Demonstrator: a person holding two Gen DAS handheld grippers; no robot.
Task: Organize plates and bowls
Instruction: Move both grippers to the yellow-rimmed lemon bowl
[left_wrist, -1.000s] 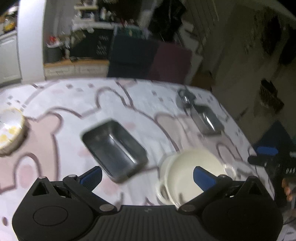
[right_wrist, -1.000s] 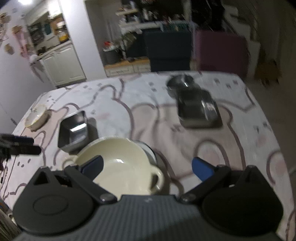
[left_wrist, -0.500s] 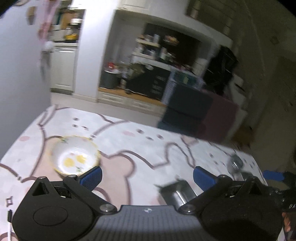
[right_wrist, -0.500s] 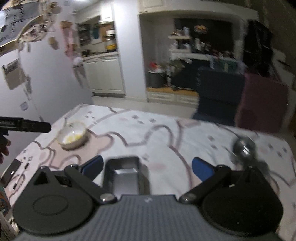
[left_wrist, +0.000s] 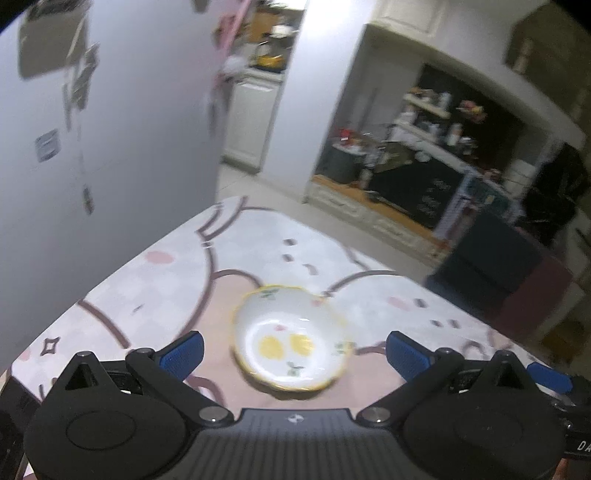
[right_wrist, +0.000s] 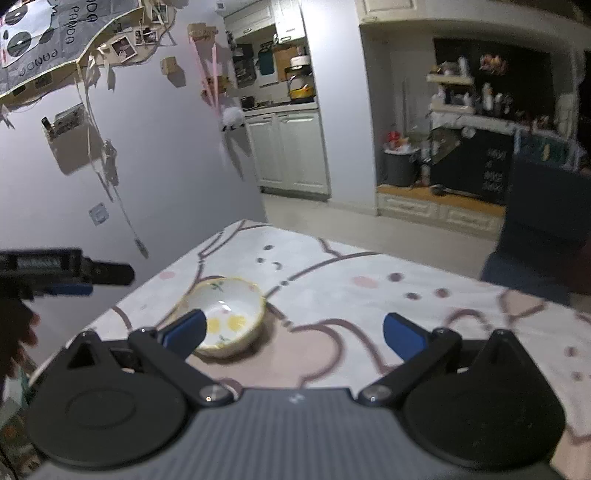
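A white bowl with a yellow rim and yellow lemon prints (left_wrist: 291, 341) sits on the table near its far left corner. My left gripper (left_wrist: 293, 354) is open and empty, and the bowl lies between its blue fingertips, just ahead of them. In the right wrist view the same bowl (right_wrist: 227, 317) is behind the left fingertip (right_wrist: 186, 326) of my right gripper (right_wrist: 293, 328), which is open and empty. The left gripper (right_wrist: 70, 273) shows at the left edge of that view.
The table wears a white and pink patterned cloth (right_wrist: 369, 295). A grey wall (left_wrist: 92, 184) stands close along the table's left edge. Dark and maroon chairs (left_wrist: 517, 280) stand beyond the far edge, with kitchen cabinets (right_wrist: 291, 155) behind.
Both grippers have swung left across the table. The metal trays and cream pot have left both views. The lemon bowl is now centred between the left gripper's fingertips.
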